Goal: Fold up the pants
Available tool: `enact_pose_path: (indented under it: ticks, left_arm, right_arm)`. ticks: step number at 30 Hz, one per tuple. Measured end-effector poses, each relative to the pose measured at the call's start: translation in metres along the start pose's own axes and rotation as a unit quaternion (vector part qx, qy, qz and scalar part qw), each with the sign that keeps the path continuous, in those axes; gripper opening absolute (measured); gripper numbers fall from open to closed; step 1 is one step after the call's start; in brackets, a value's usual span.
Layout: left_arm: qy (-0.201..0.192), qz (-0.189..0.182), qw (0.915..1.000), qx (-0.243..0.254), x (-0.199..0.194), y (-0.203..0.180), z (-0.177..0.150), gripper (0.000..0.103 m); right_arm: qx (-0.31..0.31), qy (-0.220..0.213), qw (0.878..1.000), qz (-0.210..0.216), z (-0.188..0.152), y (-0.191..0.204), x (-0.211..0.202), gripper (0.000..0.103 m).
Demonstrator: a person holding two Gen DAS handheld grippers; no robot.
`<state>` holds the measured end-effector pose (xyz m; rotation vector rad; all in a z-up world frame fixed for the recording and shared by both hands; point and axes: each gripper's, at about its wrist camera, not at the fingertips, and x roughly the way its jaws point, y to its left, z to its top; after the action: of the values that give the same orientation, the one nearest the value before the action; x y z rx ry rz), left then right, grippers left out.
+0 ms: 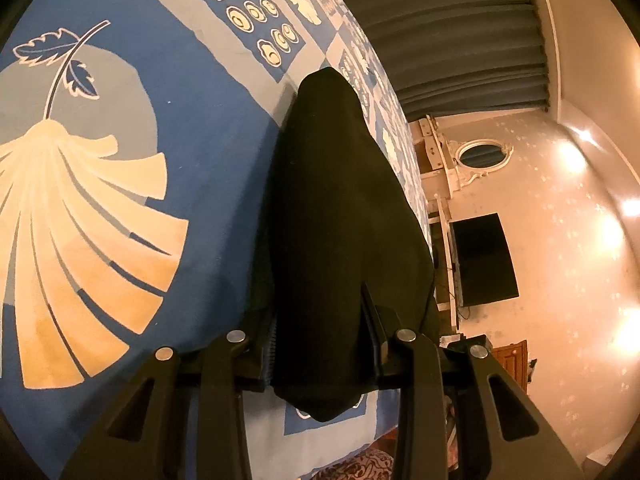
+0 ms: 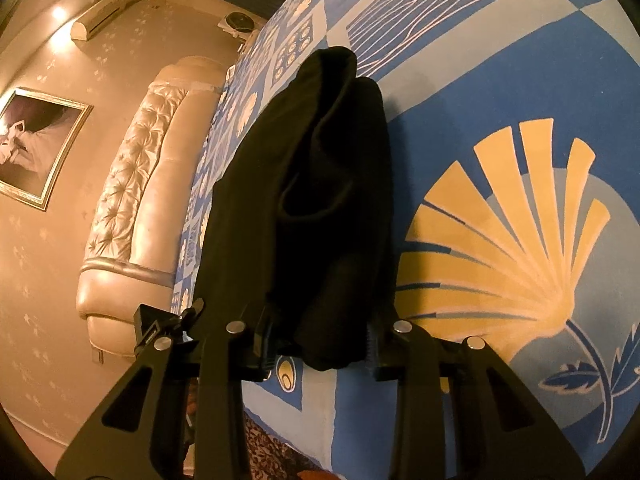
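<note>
Gripping pants [image 1: 340, 220], both tongs [image 1: 320, 344] [image 2: 318, 340].

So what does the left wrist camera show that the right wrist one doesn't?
Only the left wrist view shows the dark wall screen and the oval mirror. Only the right wrist view shows the tufted headboard, the framed picture and the air conditioner. Both show black pants clamped in fingers above the blue patterned bedspread.

Left gripper [image 1: 322, 344] clamped on black pants [image 1: 340, 220]

The fabric runs up frame centre over a blue patterned bedspread [image 1: 168, 128]; a dark wall television [image 1: 484, 260] sits right.
</note>
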<state>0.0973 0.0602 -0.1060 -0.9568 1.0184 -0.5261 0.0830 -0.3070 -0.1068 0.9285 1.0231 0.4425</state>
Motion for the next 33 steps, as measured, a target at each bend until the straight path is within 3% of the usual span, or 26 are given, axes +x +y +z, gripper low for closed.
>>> enact_pose_path:
  ticks: [33]
  left_arm:
    - [0.006,0.008,1.0000,0.001,-0.007,0.007,0.000,0.039]
  right_arm:
    - [-0.002,0.015,0.999,0.029,-0.012,-0.017,-0.011,0.033]
